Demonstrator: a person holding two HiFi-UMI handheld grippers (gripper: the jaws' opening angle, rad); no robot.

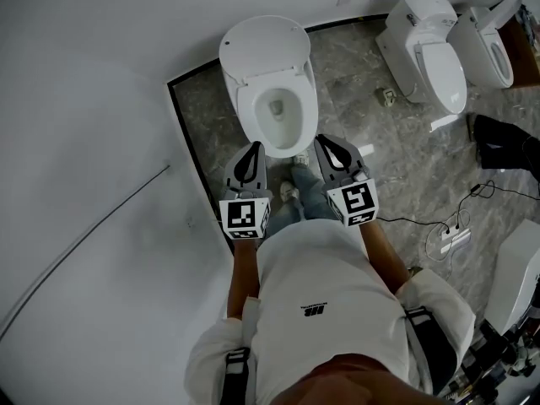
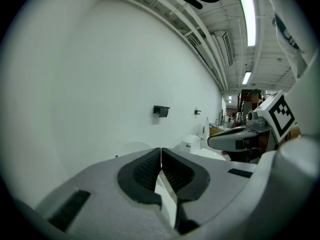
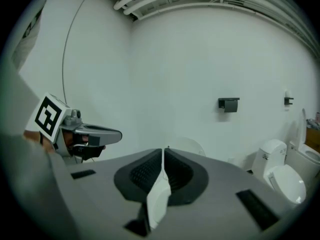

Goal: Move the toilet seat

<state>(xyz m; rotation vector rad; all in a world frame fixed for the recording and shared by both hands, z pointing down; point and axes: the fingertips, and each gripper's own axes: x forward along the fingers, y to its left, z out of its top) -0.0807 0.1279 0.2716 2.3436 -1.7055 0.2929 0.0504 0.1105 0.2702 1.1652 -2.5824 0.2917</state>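
The white oval toilet seat (image 1: 247, 112) rings the bowl (image 1: 278, 118) just ahead of the left claw (image 1: 255, 148) and right claw (image 1: 323, 141), lid (image 1: 263, 47) tipped up beyond. Both claws are pinched closed, holding nothing. From their own views their grey bodies hide the seat

We stand before the toilet (image 1: 246, 112), left gripper (image 1: 252, 148) and right gripper (image 1: 326, 142) side by side near its near rim. A second toilet (image 1: 430, 57) and a third toilet (image 1: 494, 49) sit far right.
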